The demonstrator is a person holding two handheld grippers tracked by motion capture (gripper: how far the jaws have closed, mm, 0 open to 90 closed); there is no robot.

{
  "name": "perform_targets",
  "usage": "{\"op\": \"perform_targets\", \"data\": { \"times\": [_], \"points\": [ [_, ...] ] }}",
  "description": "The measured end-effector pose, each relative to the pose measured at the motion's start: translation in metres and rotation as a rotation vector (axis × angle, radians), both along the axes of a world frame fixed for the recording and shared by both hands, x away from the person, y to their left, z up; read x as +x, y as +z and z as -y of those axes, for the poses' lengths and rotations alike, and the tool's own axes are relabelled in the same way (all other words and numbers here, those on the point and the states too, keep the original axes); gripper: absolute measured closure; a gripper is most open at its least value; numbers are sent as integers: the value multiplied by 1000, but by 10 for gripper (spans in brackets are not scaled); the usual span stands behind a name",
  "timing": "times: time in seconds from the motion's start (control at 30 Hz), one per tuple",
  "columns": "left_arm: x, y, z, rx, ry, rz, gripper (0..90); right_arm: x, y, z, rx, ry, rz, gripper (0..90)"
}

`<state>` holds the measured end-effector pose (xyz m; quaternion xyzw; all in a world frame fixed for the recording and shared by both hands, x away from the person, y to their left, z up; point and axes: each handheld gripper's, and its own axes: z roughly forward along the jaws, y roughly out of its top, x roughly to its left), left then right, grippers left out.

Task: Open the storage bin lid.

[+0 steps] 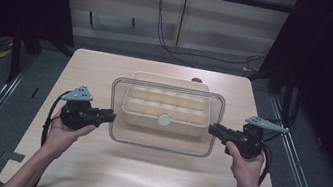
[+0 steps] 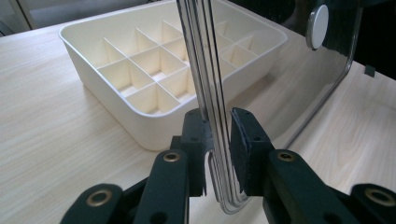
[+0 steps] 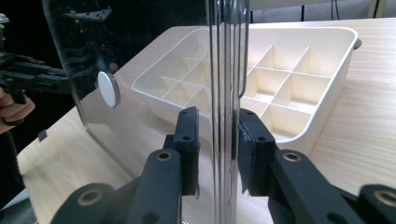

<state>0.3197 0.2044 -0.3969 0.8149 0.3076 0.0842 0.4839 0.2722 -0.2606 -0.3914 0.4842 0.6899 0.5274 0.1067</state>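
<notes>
Pale wooden table [image 1: 92,163], seen from above: the left gripper [image 1: 109,115] and right gripper [image 1: 213,128] each clamp one short edge of a clear lid [image 1: 162,141] held level above a cream divided tray [image 1: 165,104], apparently to seat it. Left gripper view: jaws pinch the lid's rim. Right gripper view: same grip opposite, steadying it.

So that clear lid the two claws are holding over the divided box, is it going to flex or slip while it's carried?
The clear lid looks rigid: held only at its two short edges, it shows no sag. Its glossy surface may be slippery, so the left claw and right claw should probably stay clamped. It seems light, thin against the cream box.
</notes>
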Motion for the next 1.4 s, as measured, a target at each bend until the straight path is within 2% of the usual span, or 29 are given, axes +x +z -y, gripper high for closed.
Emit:
{"op": "perform_targets", "data": {
  "times": [0.13, 0.33, 0.4, 0.47, 0.6, 0.87, 1.13, 1.4],
  "points": [
    [-4, -1, 0, 2, 7, 4, 764, -4, 1, 0, -2, 5, 8, 719],
    [-6, -9, -2, 6, 19, -21, 764, -8, -2, -4, -10, 8, -7, 722],
    [-8, -10, -3, 9, 14, -25, 764, -10, -4, -4, -8, 11, -12, 722],
    [-11, -10, -5, -6, 14, -40, 766, -13, -6, -5, -8, 18, -18, 724],
    [-19, -10, -8, 3, 1, -29, 769, -20, -8, -7, -13, 27, -26, 723],
    [-31, -13, -8, 9, -15, -48, 770, -29, -16, -5, -14, 38, -40, 722],
    [-43, -15, -7, 39, -28, -48, 769, -38, -19, -4, -12, 40, -49, 718],
    [-51, -26, -12, 57, -36, -75, 770, -47, -23, -9, -19, 59, -67, 722]
  ]
}}
